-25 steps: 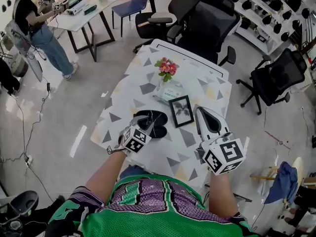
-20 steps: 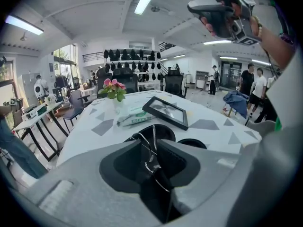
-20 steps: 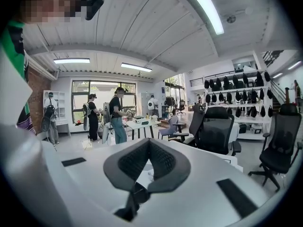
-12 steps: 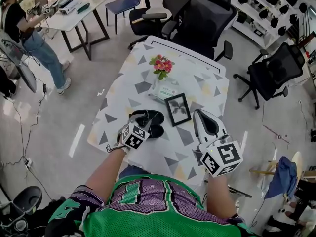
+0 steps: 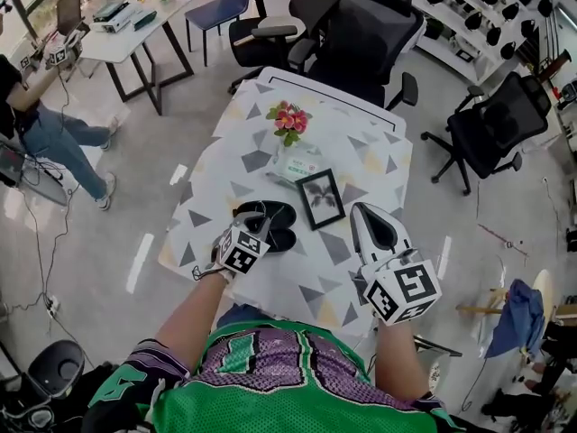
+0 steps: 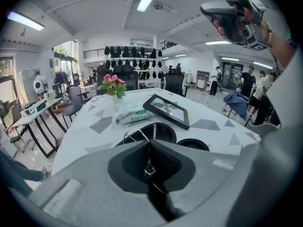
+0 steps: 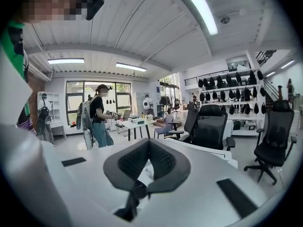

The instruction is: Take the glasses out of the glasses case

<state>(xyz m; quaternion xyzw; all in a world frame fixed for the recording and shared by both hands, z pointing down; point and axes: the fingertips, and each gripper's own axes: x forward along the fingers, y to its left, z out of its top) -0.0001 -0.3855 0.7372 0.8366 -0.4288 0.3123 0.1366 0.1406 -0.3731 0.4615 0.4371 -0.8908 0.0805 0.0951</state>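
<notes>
The black glasses case (image 5: 270,225) lies open on the patterned table (image 5: 361,165), its two halves side by side. My left gripper (image 5: 255,226) hangs just over the case's near edge. In the left gripper view this gripper (image 6: 149,144) is shut on the thin metal wire of the glasses (image 6: 137,133), which loops up in front of the jaws above the open case (image 6: 161,132). My right gripper (image 5: 368,215) is held to the right of the picture frame, apart from the case. Seen from its own view, the right gripper (image 7: 149,148) has its pads together with nothing between them.
A black picture frame (image 5: 321,198) lies right of the case, with a tissue pack (image 5: 302,165) and a flower pot (image 5: 289,120) behind it. Office chairs (image 5: 365,34) stand at the table's far end. A person (image 5: 41,120) stands at far left near a side table (image 5: 135,30).
Both grippers keep almost the same places over the table. The head view has shifted a little, and the person at far left has moved further left.
</notes>
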